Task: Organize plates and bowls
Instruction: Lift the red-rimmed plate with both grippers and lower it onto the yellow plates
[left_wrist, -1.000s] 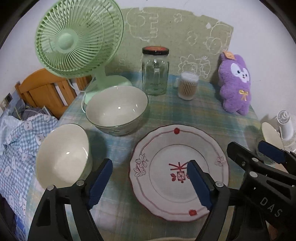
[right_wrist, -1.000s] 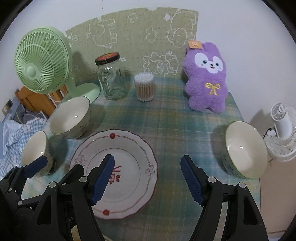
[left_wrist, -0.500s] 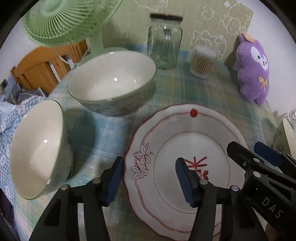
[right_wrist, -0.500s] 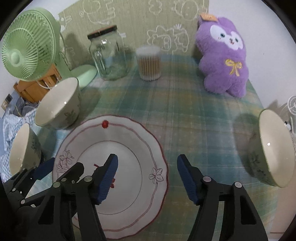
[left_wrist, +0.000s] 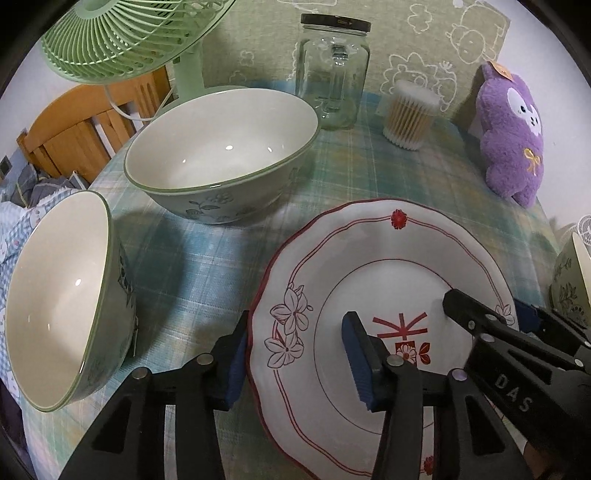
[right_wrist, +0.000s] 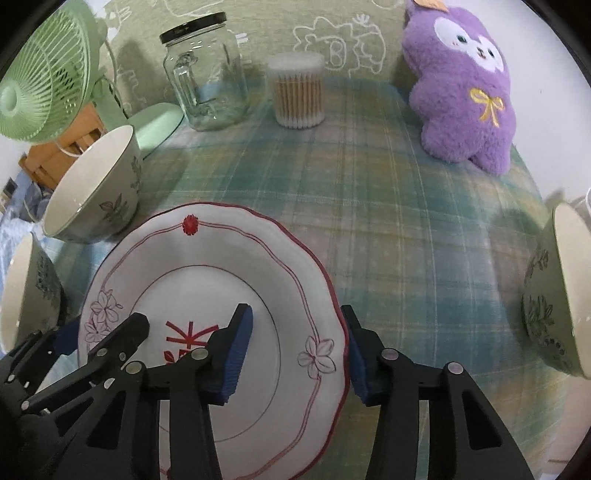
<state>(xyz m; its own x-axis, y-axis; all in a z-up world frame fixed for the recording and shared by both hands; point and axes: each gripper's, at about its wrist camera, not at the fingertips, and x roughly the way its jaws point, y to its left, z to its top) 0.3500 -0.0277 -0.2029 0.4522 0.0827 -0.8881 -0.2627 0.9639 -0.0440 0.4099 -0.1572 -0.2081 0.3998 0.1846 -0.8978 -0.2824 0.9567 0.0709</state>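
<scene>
A white plate (left_wrist: 388, 280) with red trim and flower marks lies on the checked tablecloth; it also shows in the right wrist view (right_wrist: 207, 280). My left gripper (left_wrist: 295, 360) is open and straddles the plate's left rim, one finger outside, one over the plate. My right gripper (right_wrist: 295, 350) is open and straddles the plate's right rim the same way. A green bowl (left_wrist: 221, 155) stands behind the plate. A second bowl (left_wrist: 55, 325) stands to its left. A third bowl (right_wrist: 557, 295) stands at the right table edge.
A green fan (left_wrist: 125, 40), a glass jar (left_wrist: 332, 74), a tub of cotton swabs (left_wrist: 410, 114) and a purple plush rabbit (left_wrist: 513, 140) stand along the back. A wooden chair (left_wrist: 85, 122) is behind the table at left.
Both grippers have moved forward and down to the plate and narrowed. Each now has the plate's rim between its fingers. The plate and bowls have not moved.
</scene>
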